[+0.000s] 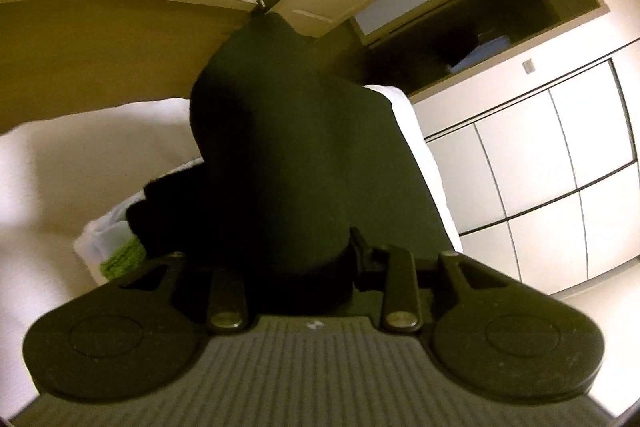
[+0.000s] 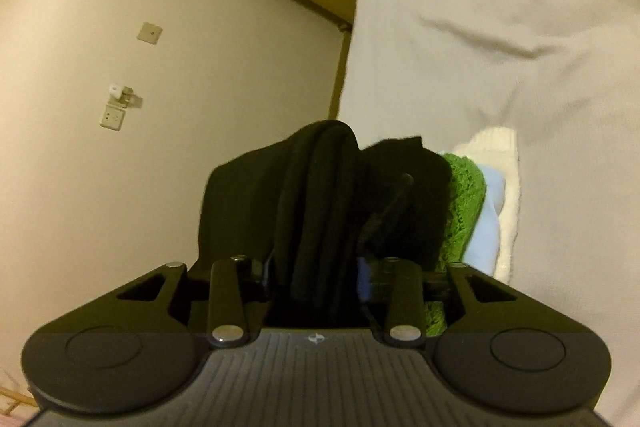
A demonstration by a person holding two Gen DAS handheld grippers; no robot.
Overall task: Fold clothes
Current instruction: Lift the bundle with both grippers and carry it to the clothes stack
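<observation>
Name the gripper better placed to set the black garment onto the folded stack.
Right, probably. The right gripper holds bunched black garment directly beside the stack's green knit. The left gripper grips the same cloth, with the stack off to one side.

Dark garment (image 2: 320, 211) between the right gripper (image 2: 320, 279) fingers, folded pile (image 2: 480, 203) just right, bedding (image 2: 520, 27) behind

Each claw, the left claw (image 1: 304, 267) and the right claw (image 2: 316, 267), is black plastic. Behind it sit two round discs, two arms with shiny silver screws, and a grey ribbed plate.
</observation>
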